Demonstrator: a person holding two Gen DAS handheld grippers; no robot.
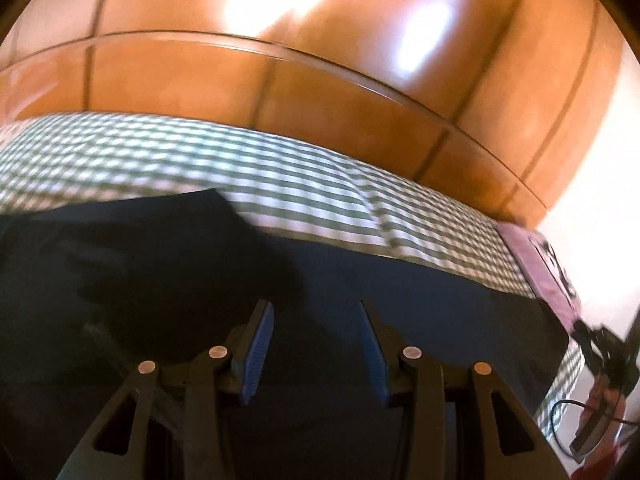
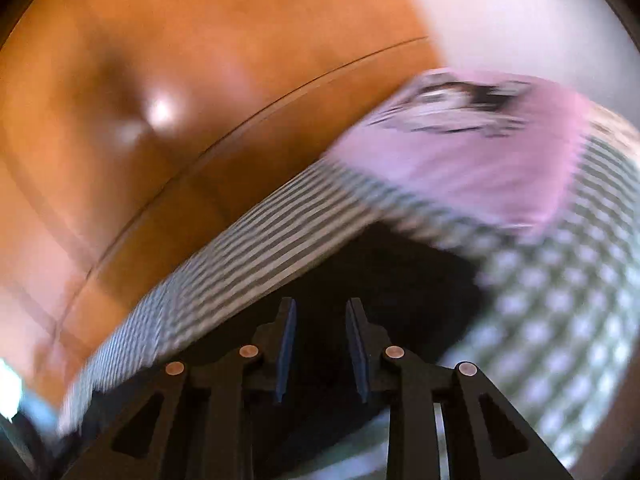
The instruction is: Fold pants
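Note:
Dark navy pants (image 1: 168, 264) lie spread on a green-and-white checked bed cover (image 1: 224, 160). My left gripper (image 1: 317, 312) hovers over the pants with its blue-padded jaws open and nothing between them. In the right wrist view the picture is blurred by motion; the pants (image 2: 384, 276) show as a dark patch on the checked cover (image 2: 560, 320). My right gripper (image 2: 321, 308) is above that dark cloth with its jaws apart and empty. The right gripper and the hand that holds it also show at the left wrist view's right edge (image 1: 604, 364).
A glossy orange-brown wooden headboard or wardrobe (image 1: 280, 92) rises behind the bed. A pink cushion with a black-and-white print (image 2: 472, 152) lies on the cover beyond the pants; it also shows in the left wrist view (image 1: 548, 268). A white wall (image 2: 520, 12) is at the right.

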